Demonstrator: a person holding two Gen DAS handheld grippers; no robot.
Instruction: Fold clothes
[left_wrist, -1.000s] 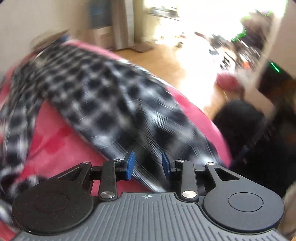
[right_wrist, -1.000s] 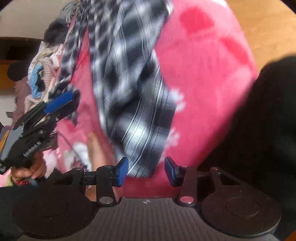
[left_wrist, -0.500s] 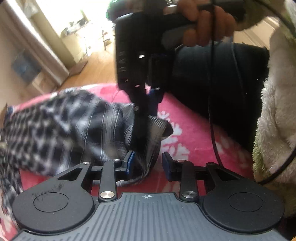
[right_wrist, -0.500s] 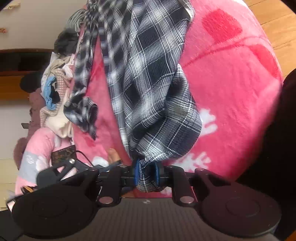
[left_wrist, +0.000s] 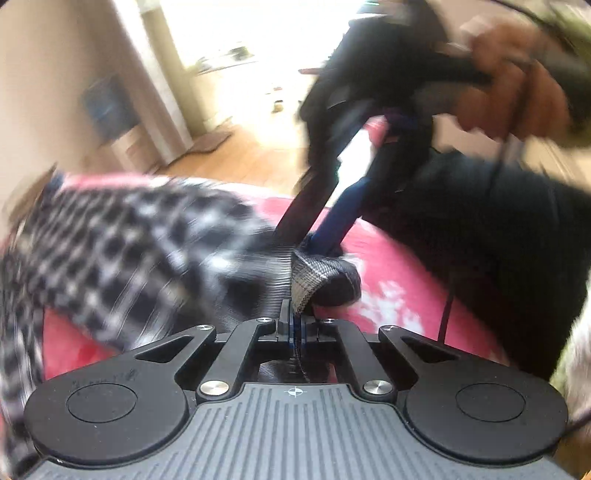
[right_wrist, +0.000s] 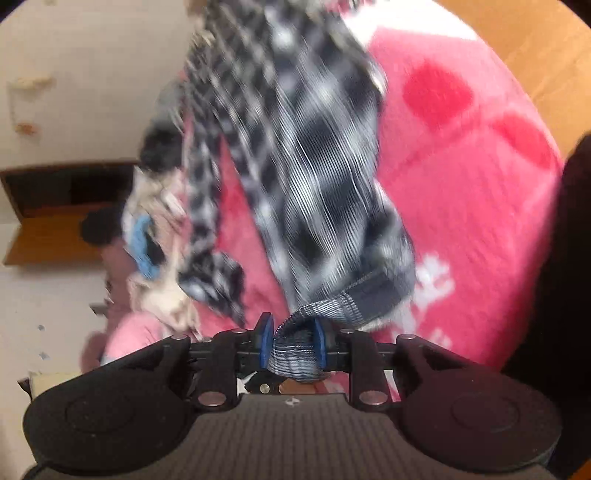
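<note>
Two tools on one plaid shirt (right_wrist: 295, 155), which lies across the pink blanket (right_wrist: 461, 192). My left tool (left_wrist: 295, 326) is clenched on a folded hem edge. My right tool (right_wrist: 291, 343) has hem fabric bunched between its pads, jaws easing apart. Frames are blurred.

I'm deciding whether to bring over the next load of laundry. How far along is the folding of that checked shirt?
Barely begun. Done: nothing looks folded; the checked shirt still lies rumpled across the pink blanket. In hand: the left claw is shut on the shirt's hem, while the right claw has the hem bunched between its jaws, which are opening. Left: every fold, plus the heap of clothes beyond.
</note>
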